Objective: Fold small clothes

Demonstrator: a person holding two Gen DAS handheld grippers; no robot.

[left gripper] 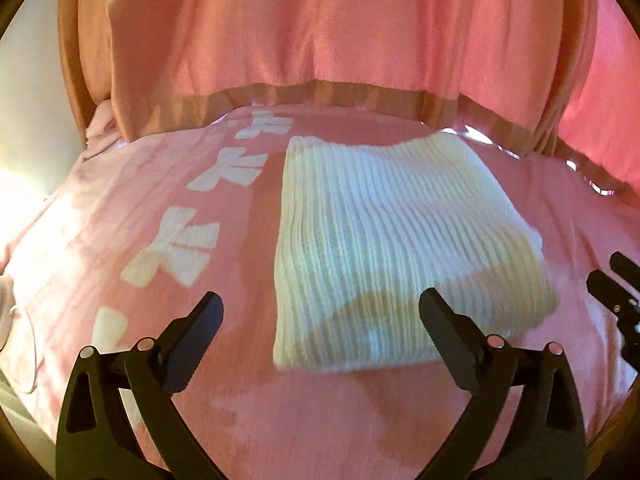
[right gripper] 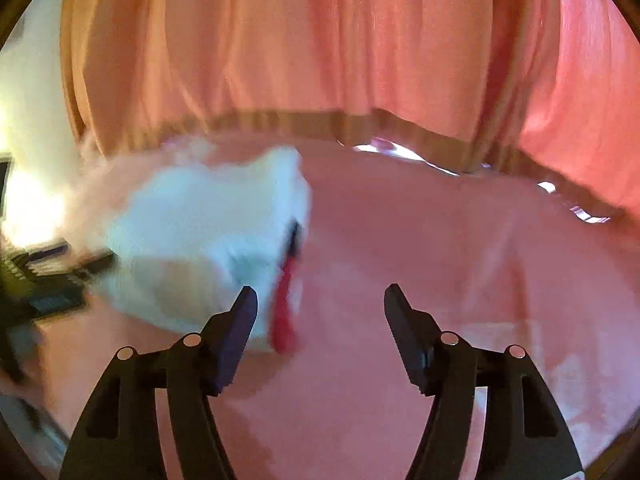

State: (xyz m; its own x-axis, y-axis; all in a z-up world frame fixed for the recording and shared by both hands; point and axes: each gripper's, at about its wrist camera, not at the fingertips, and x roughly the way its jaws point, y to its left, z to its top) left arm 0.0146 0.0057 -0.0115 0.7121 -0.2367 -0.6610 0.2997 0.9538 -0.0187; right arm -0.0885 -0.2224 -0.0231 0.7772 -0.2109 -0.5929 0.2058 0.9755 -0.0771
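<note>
Our left gripper [left gripper: 320, 312] hangs spread and empty at lower centre; the folded white garment [left gripper: 400, 248] lies mid-frame on the pink cloth [left gripper: 120, 220]. Our right gripper [right gripper: 320, 300] is parted, holding nothing. We should check edges before pressing flat.

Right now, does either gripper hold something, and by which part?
Nothing is held. Left gripper and right gripper are open; the folded white ribbed garment lies free.

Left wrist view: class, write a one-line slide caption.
Open left gripper poised over a folded white ribbed garment lying on a pink cloth.
</note>
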